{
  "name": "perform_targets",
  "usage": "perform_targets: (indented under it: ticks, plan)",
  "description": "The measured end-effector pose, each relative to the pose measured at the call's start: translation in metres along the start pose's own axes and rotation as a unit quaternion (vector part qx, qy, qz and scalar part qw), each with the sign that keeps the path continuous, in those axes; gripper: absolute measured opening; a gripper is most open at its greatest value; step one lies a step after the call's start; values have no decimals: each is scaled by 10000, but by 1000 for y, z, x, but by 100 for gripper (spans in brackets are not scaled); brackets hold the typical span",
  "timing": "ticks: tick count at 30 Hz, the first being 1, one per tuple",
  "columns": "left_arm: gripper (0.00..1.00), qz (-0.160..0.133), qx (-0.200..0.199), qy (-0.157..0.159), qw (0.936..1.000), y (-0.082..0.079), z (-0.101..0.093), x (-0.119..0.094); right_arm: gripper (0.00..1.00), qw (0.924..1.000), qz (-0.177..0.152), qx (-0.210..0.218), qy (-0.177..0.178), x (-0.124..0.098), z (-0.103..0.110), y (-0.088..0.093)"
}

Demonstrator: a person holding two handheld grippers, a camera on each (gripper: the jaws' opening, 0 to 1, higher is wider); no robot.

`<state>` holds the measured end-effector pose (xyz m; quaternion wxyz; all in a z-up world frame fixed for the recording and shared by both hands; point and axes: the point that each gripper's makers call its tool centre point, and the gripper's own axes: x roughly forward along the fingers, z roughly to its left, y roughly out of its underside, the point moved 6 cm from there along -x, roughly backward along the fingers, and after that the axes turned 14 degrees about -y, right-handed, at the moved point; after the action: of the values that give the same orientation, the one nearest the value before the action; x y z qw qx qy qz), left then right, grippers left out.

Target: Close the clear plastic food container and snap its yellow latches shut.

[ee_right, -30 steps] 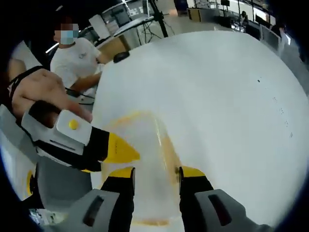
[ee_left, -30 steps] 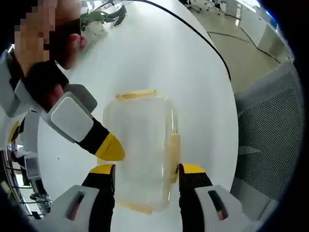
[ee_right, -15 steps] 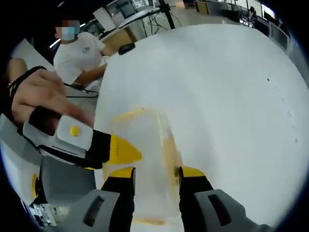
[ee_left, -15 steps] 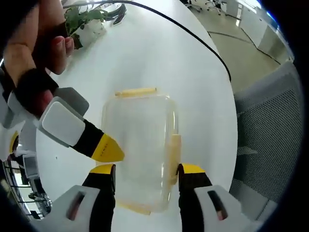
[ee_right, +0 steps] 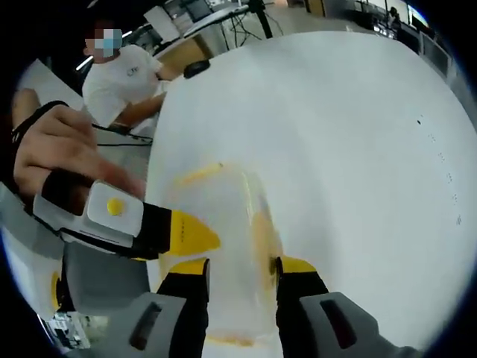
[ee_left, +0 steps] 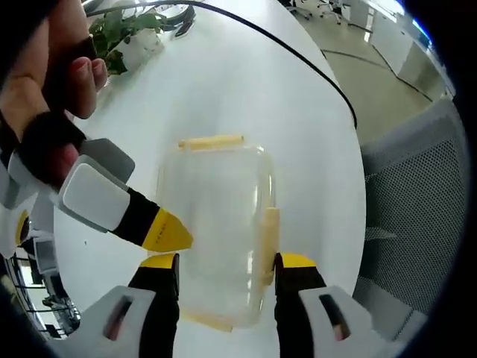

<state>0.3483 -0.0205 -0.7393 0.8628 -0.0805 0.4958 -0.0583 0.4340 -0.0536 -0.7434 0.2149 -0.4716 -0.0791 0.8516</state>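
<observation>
The clear plastic food container [ee_left: 220,224] lies on the white table [ee_left: 246,89] with its lid on. Yellow latches [ee_left: 211,142] show at its far end, right side and near end. My left gripper [ee_left: 227,262] is open, its yellow-tipped jaws straddling the container's near part. The right gripper's fingertip [ee_left: 168,231], held by a hand, rests at the container's left edge. In the right gripper view, the container [ee_right: 223,239] sits between the jaws of my open right gripper [ee_right: 242,268], and the left gripper's fingertip [ee_right: 192,233] reaches its left side.
A potted plant [ee_left: 130,37] and a black cable [ee_left: 298,52] lie at the table's far side. A grey mesh chair [ee_left: 417,216] stands off the right edge. A seated person in a white shirt [ee_right: 123,82] and a black mouse [ee_right: 197,68] are beyond the table [ee_right: 358,149].
Both views have shifted slightly with the hands. The right gripper has edged a little sideways in the left gripper view. The container and the latches look the same.
</observation>
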Motion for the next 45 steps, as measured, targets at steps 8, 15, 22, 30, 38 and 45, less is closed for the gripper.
perform_targets:
  ticks: [8, 15, 22, 30, 38, 45]
  plan:
    - [50, 11, -6, -5, 10000, 1, 0, 0, 33, 10000, -37, 22, -3, 0, 1, 0]
    - [50, 23, -11, -9, 10000, 1, 0, 0, 33, 10000, 8, 64, -33, 1, -1, -1]
    - [50, 31, -8, -8, 10000, 1, 0, 0, 32, 9999, 6, 81, -62, 0, 1, -1]
    - [50, 37, 18, -11, 10000, 1, 0, 0, 32, 9999, 7, 135, -96, 1, -1, -1]
    - [49, 32, 68, -61, 10000, 1, -2, 1, 31, 9993, 52, 323, -189, 2, -8, -2]
    - [48, -4, 22, -74, 10000, 0, -3, 1, 31, 9993, 16, 313, -207, 2, -5, -2]
